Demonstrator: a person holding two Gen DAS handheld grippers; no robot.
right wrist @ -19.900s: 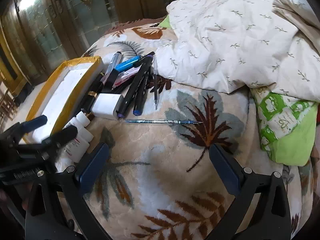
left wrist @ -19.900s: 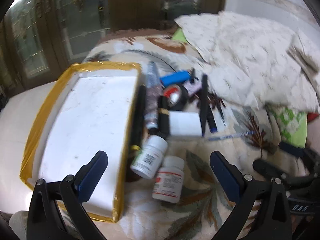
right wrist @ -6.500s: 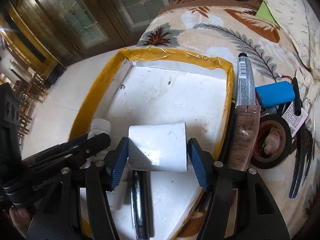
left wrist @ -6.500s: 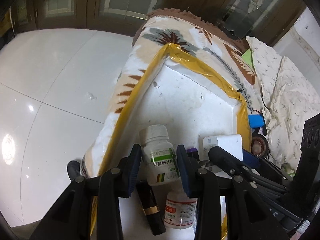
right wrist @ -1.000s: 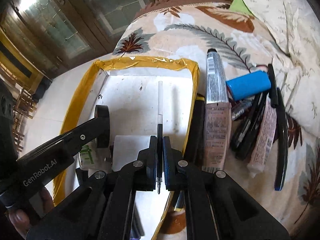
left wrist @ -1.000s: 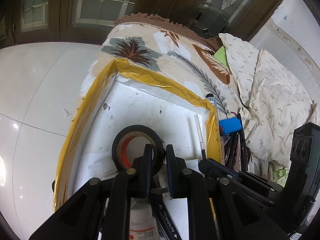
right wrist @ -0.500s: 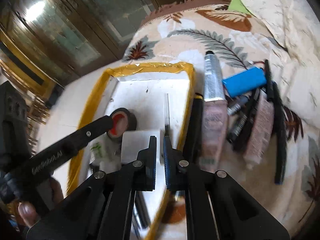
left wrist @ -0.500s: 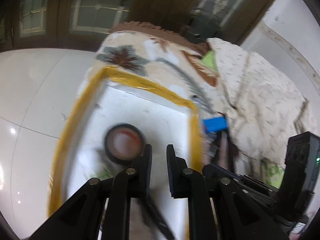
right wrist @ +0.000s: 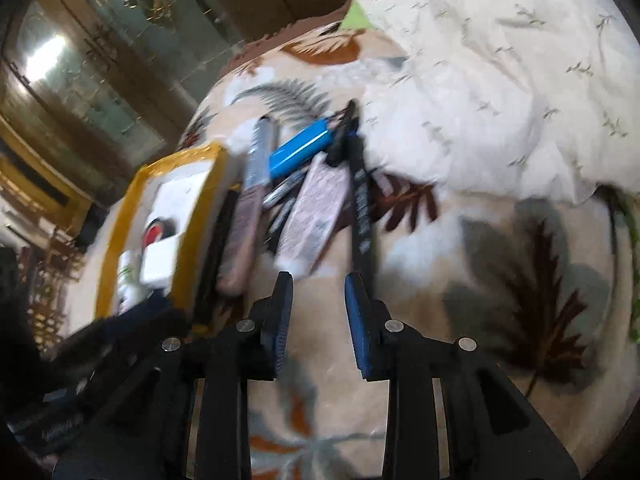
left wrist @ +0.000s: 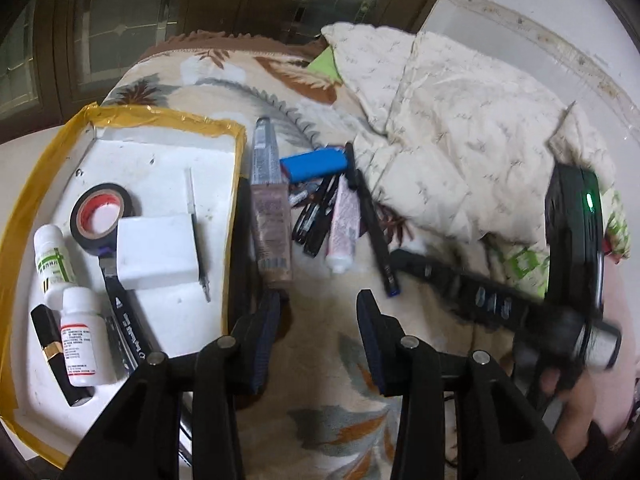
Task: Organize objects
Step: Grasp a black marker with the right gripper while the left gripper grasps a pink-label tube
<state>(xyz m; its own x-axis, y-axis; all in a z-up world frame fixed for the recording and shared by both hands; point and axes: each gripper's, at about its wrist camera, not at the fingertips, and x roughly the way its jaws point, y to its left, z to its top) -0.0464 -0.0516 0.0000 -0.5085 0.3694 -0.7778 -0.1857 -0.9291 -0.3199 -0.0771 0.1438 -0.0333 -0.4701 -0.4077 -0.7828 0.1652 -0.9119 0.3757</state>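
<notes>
Left gripper (left wrist: 318, 310) and right gripper (right wrist: 318, 294) jaws just opening, nothing between them; tape (left wrist: 102, 218) and refill (left wrist: 198, 232) lie in tray (left wrist: 160, 118); tubes at 12 o'clock.

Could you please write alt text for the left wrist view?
The left gripper hangs open and empty over a leaf-print blanket. At left, a yellow-edged tray holds tape, two bottles, a white box and a refill; tubes, pens and a blue case lie beside it.
</notes>
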